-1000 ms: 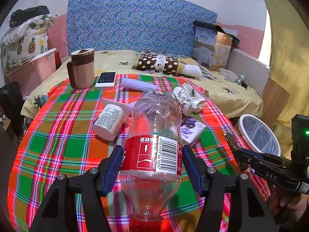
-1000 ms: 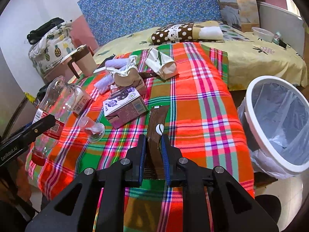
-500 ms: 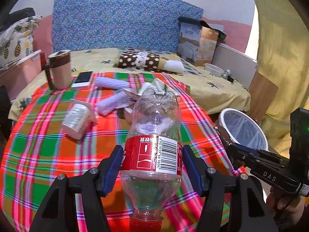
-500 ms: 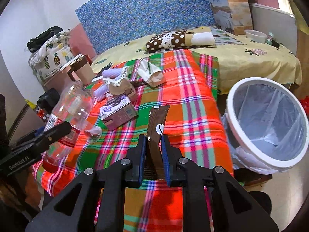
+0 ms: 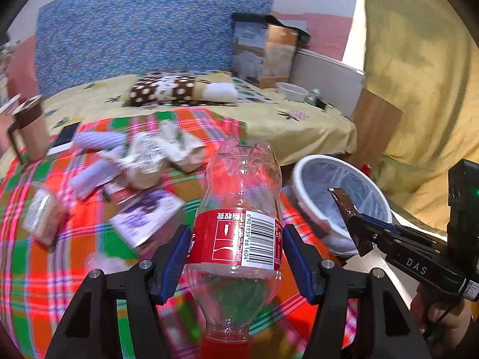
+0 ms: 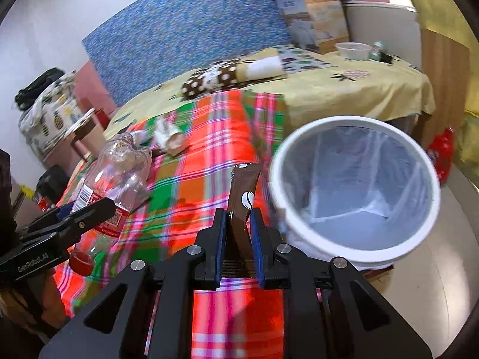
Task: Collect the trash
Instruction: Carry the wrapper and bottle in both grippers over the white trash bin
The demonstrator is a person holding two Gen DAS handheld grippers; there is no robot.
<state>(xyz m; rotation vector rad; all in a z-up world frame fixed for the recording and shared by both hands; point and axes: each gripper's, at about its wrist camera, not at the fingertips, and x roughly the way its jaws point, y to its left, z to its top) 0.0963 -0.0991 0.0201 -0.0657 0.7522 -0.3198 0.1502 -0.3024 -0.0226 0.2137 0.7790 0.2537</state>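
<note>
Over the plaid bedspread [image 5: 60, 269], left tongs [image 5: 236, 257] clamp a bottle [image 5: 239, 209]; right tongs [image 6: 236, 233] pinch a brown wrapper [image 6: 242, 191].

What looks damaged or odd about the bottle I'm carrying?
The plastic bottle in the left hand-held gripper is held cap-down, its upper end crumpled and dented. It looks empty; no spill shows.

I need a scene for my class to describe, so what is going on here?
A person is clearing trash off a plaid cloth, holding tongs in each hand. The left tongs grip an empty bottle; the right tongs pinch a brown wrapper. Both are near a lined white bin beside the bed. More litter lies on the cloth.
</note>
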